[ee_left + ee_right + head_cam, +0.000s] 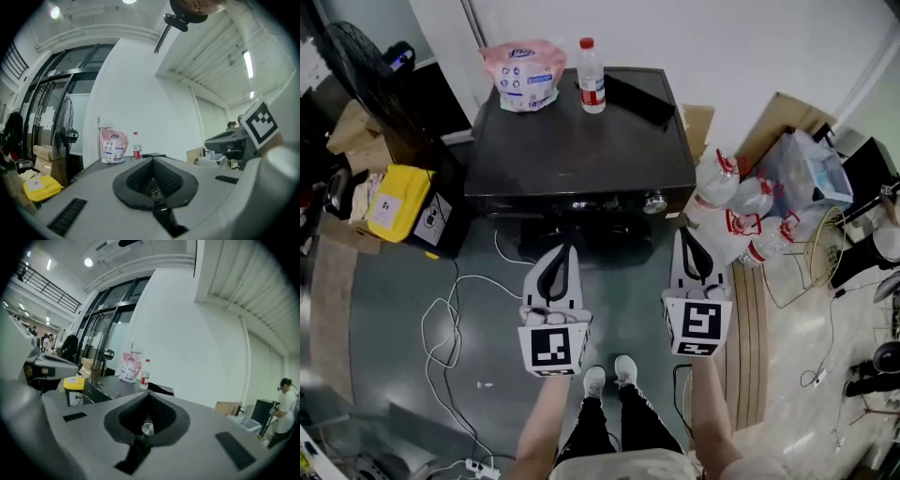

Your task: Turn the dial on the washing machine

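The black washing machine [581, 141] stands ahead of me in the head view, with its silver dial [654, 202] at the right end of the front panel. My right gripper [682, 232] is shut and empty, its tips a short way below and right of the dial. My left gripper [567, 247] is also shut and empty, in front of the machine's door. In the right gripper view the dial [147, 428] shows through the hollow behind the right gripper's [150, 393] closed jaws. The left gripper [152, 159] points at the machine's front panel.
On the machine's top sit a pink pouch [523, 75], a water bottle [592, 77] and a flat black object [639, 99]. A yellow box [397, 202] and a fan [370, 80] stand at the left. Packed water bottles [741, 211] lie at the right. White cables [450, 319] trail over the floor.
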Tool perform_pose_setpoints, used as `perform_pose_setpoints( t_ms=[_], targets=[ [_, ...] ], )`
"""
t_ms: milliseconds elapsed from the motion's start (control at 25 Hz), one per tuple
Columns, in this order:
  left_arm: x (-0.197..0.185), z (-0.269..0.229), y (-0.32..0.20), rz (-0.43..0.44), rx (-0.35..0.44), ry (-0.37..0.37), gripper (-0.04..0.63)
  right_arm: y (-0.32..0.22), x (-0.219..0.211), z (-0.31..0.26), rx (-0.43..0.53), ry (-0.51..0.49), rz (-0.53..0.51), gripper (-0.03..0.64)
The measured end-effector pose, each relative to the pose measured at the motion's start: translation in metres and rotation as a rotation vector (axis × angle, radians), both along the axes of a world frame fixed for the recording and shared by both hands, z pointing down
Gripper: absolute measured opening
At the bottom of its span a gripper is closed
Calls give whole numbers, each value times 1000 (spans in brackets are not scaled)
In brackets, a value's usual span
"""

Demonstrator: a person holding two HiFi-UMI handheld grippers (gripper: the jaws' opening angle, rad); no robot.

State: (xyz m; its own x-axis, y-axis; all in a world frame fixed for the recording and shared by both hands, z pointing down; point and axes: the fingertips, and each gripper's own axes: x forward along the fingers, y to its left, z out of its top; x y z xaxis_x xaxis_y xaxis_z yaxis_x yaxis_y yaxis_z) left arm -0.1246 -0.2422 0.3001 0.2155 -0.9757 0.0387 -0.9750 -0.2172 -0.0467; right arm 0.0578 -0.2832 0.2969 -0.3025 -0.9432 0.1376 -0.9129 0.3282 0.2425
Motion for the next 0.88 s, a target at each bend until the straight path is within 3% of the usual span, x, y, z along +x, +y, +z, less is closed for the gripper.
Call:
perform_pose_setpoints(
  t_ms=[400, 880],
  targets=[
    [7, -88, 72, 12, 35, -11, -2, 90, -4, -114, 113, -70, -19, 2],
    [15, -126, 108, 5, 118, -54, -2, 143, -4, -122, 146, -120, -64, 2]
  ],
)
